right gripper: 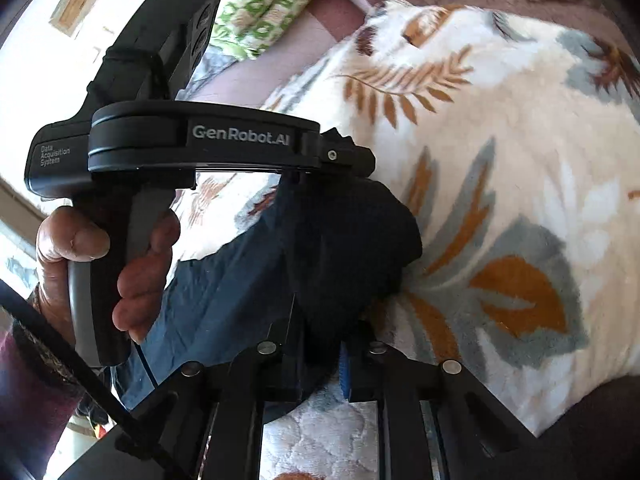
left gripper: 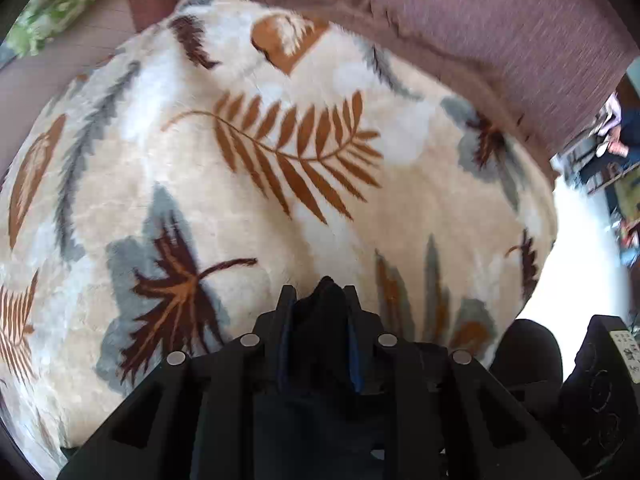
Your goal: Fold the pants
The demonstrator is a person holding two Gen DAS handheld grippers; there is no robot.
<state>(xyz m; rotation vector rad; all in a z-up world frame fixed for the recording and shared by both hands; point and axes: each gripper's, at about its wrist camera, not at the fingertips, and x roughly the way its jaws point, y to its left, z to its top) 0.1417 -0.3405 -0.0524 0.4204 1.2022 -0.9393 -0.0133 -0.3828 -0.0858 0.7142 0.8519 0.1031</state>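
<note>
The pants (right gripper: 248, 280) are dark navy fabric, held up above a cream blanket with a leaf print (left gripper: 280, 160). My left gripper (left gripper: 322, 300) is shut on a bunch of the dark pants fabric (left gripper: 326, 296) that pokes up between its fingers. My right gripper (right gripper: 320, 344) is shut on another part of the pants, which hang in a fold in front of it. In the right wrist view the left gripper's body (right gripper: 204, 140), held in a hand (right gripper: 136, 272), sits just left and above, with the pants stretched between the two grippers.
The blanket (right gripper: 520, 160) covers a mauve couch (left gripper: 480, 20). A green and white patterned cloth (right gripper: 272, 0) lies at the far left of the couch. White floor (left gripper: 580, 280) shows to the right of the blanket. The right gripper's body (left gripper: 600, 380) shows at the lower right.
</note>
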